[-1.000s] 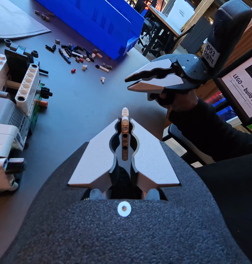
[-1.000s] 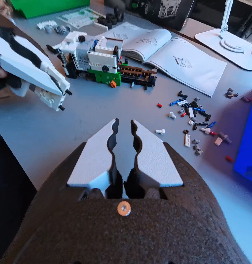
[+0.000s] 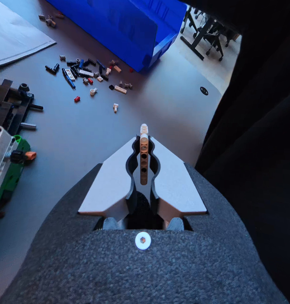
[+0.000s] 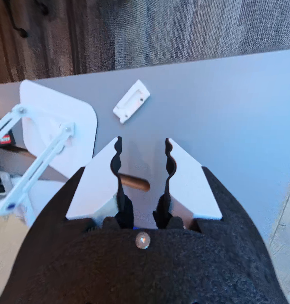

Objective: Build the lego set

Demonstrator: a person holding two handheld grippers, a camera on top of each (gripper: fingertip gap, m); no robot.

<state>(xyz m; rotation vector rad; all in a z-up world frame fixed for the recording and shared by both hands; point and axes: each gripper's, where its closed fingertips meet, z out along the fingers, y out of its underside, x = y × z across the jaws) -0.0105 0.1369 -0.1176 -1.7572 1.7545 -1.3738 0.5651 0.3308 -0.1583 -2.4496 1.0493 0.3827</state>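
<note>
Through my left wrist view, my left gripper [image 3: 144, 137] is clamped on a long tan plastic beam with a row of round holes [image 3: 143, 158], held edge-on between my two white fingers, its pale tip poking past the fingertips. It hangs above the grey tabletop [image 3: 85, 131]. Ahead and to the left lies a scatter of small loose pieces in black, blue, red and tan [image 3: 90, 74], in front of a big blue plastic bin [image 3: 124, 29]. At the left edge sits the partly built model of white, green and black bricks [image 3: 7, 148], with an orange peg sticking out of its side. A white sheet of paper [image 3: 14, 37] fills the upper left corner. Dark clothing covers the right side.

Through my right wrist view, my right gripper [image 4: 143, 139] is spread wide and holds nothing. It hovers over bare grey tabletop near the far edge. A small white rectangular plastic part [image 4: 132, 102] lies ahead, and the flat white base of a stand [image 4: 57, 118] sits left, its white arm crossing the corner.
</note>
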